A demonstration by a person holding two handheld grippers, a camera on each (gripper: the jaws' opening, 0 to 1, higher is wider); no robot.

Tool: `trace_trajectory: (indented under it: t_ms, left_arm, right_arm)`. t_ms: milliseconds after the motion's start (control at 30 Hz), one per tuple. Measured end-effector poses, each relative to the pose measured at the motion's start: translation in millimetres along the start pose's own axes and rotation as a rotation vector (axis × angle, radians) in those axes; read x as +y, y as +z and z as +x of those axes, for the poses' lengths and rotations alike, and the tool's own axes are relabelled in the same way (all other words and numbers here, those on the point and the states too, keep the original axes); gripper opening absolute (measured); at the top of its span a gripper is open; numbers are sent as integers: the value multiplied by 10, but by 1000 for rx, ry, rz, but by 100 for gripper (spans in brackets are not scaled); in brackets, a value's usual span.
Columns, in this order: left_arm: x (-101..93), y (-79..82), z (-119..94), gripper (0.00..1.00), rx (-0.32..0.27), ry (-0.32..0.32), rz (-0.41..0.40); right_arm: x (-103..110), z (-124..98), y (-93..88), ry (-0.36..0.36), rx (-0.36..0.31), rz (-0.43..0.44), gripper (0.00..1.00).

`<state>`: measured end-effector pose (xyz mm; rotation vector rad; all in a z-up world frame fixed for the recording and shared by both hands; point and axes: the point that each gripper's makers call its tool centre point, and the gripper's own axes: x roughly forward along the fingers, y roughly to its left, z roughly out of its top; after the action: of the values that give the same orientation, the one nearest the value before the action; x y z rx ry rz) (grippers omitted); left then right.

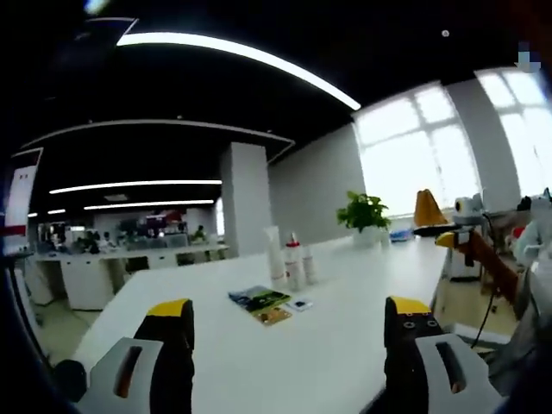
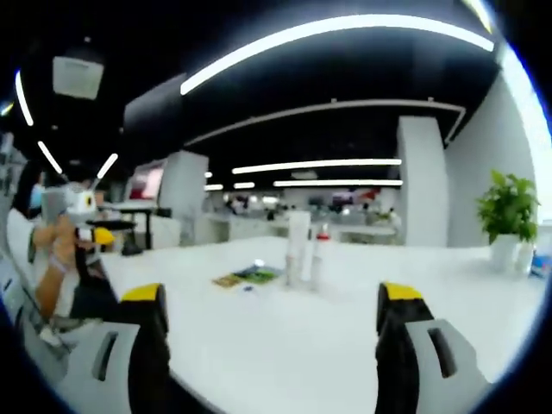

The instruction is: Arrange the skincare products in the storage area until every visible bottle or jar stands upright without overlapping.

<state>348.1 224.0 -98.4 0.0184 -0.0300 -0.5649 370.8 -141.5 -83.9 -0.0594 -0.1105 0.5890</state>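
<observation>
Standing upright, the bottles (image 1: 291, 263) cluster mid-surface (image 1: 345, 345), beside a leaflet (image 1: 260, 300). Left tongs (image 1: 289, 323) and right tongs (image 2: 272, 310) hover spread apart, gripping nothing.

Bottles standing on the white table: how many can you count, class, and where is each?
3, clustered mid-table: a tall white tube, a red-capped bottle beside it, and a small bottle on the other side. Distance and blur may hide more.

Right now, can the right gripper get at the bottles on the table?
Probably yes. The right gripper is open, holding nothing, and bare white table lies between its jaws and the upright bottles. The leaflets lie off to one side.
</observation>
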Motion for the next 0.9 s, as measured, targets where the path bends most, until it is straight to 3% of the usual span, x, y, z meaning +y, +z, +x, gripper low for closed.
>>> trace_trajectory:
  t_ms: [267, 567, 900]
  left_arm:
    - [25, -161, -77, 93, -9, 21, -47]
    - [-40, -350, -5, 94, 23, 1, -59]
    - [-97, -347, 42, 93, 28, -21, -63]
  right_arm:
    - [4, -47, -209, 1, 46, 51, 100]
    - [-5, -62, -349, -1, 57, 98, 100]
    - [20, -38, -411, 9, 71, 114, 100]
